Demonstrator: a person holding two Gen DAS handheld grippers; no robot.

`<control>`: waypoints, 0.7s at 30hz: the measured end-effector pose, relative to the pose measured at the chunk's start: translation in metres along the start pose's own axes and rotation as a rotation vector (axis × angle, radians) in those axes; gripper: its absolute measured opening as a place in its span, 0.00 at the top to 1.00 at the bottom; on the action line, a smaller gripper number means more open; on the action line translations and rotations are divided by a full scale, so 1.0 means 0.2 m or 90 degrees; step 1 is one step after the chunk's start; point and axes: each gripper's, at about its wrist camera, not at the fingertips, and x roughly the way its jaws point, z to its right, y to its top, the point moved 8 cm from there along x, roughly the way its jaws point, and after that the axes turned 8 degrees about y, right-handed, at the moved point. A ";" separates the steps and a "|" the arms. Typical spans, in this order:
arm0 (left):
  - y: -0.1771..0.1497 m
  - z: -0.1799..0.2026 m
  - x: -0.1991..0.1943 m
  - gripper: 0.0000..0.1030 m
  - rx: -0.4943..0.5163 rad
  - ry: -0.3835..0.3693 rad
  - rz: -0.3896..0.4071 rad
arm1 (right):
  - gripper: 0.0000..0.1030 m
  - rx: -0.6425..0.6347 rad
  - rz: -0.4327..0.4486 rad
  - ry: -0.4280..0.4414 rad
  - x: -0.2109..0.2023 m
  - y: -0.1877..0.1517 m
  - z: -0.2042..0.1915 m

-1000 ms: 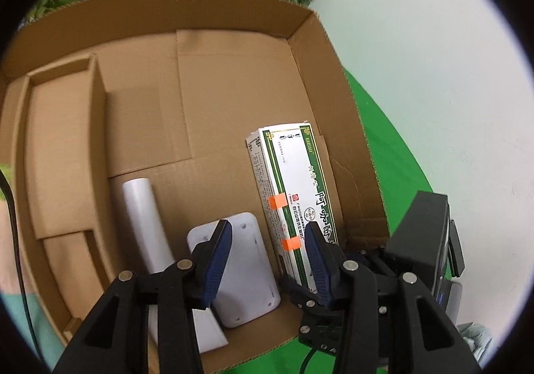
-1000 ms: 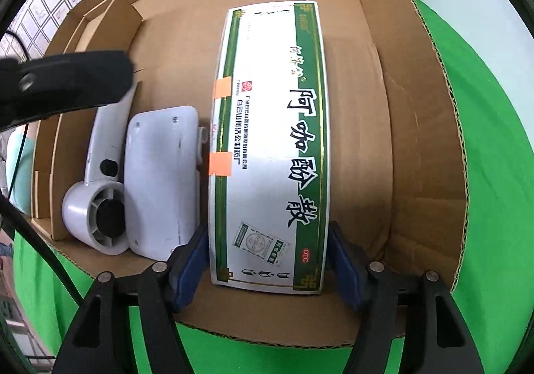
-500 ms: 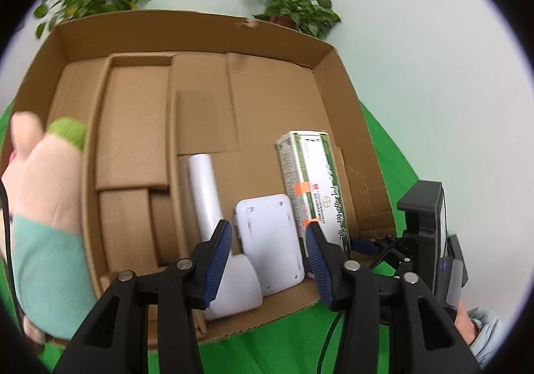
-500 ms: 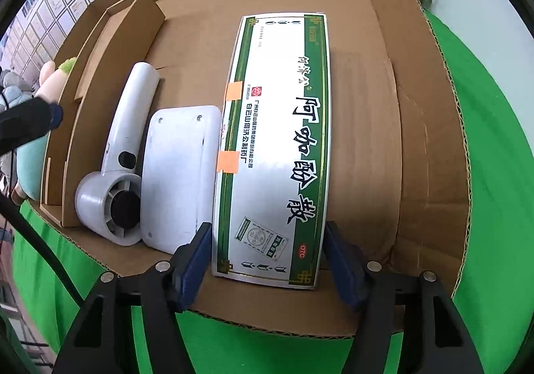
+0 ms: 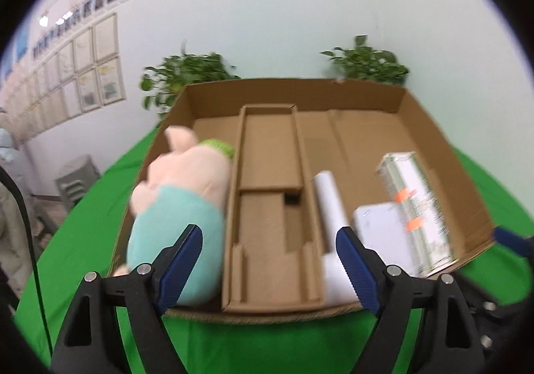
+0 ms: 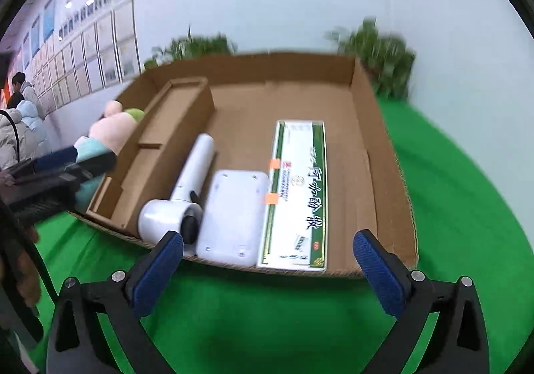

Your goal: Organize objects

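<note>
**Box packed, both grippers empty**

With four things lying in the cardboard box (image 6: pixel 383 153), packing looks nearly done, and any next move would mean finding something not yet boxed. Left gripper (image 5: pixel 268 262) and right gripper (image 6: pixel 268 269) hover at the near rim, jaws wide, holding nothing. A soft plush pig (image 5: pixel 182 204) fills the left compartment; right of the corrugated divider (image 5: pixel 270 207) lie a smooth white hair dryer (image 6: pixel 187 197), a flat rounded white device (image 6: pixel 233 217) and a glossy long medicine box (image 6: pixel 297 194), side by side

One cardboard box (image 6: pixel 387 147) holds four items, apparently: plush toy (image 5: pixel 180 194), hair dryer (image 6: pixel 187 187), white case (image 6: pixel 233 217), medicine carton (image 6: pixel 297 194).
</note>
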 end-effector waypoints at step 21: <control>-0.19 0.01 0.15 0.13 -0.015 0.007 -0.041 | 0.00 0.032 0.009 -0.062 0.20 -0.24 -0.09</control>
